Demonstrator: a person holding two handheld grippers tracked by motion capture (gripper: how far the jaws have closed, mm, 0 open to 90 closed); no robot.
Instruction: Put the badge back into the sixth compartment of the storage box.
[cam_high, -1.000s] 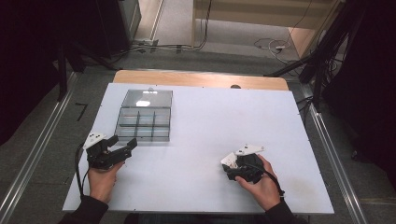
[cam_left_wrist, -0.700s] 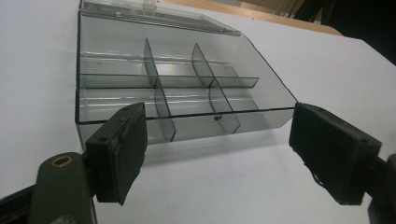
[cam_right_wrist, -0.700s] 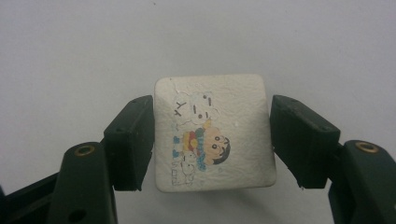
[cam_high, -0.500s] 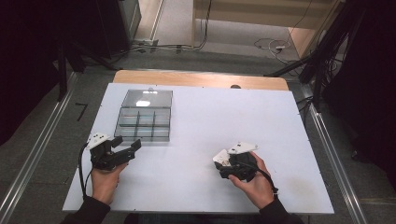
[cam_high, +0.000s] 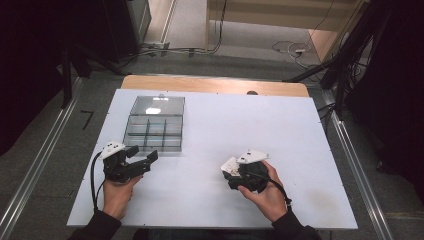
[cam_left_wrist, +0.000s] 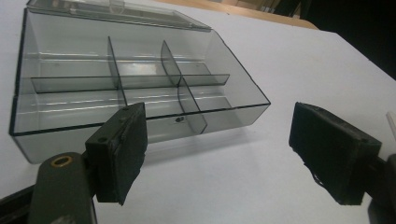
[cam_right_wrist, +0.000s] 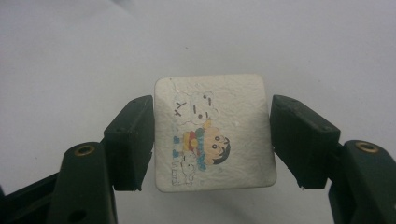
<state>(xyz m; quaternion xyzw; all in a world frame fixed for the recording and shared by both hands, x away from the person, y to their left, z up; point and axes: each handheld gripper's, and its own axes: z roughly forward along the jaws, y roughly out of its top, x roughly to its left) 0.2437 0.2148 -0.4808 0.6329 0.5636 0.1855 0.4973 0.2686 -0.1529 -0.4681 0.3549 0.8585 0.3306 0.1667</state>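
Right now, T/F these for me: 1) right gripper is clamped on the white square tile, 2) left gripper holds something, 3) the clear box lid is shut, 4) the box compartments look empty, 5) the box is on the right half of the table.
1. True. The right gripper has its pads pressed on both side edges of the white square tile, which carries a cartoon print.
2. False. The left gripper stands open with nothing between its jaws, aimed toward the clear box.
3. False. The lid is swung open and lies back behind the box.
4. True. The compartments seen in the left gripper view hold nothing visible.
5. False. In the high view the box sits on the left half of the table, just ahead of the left gripper.
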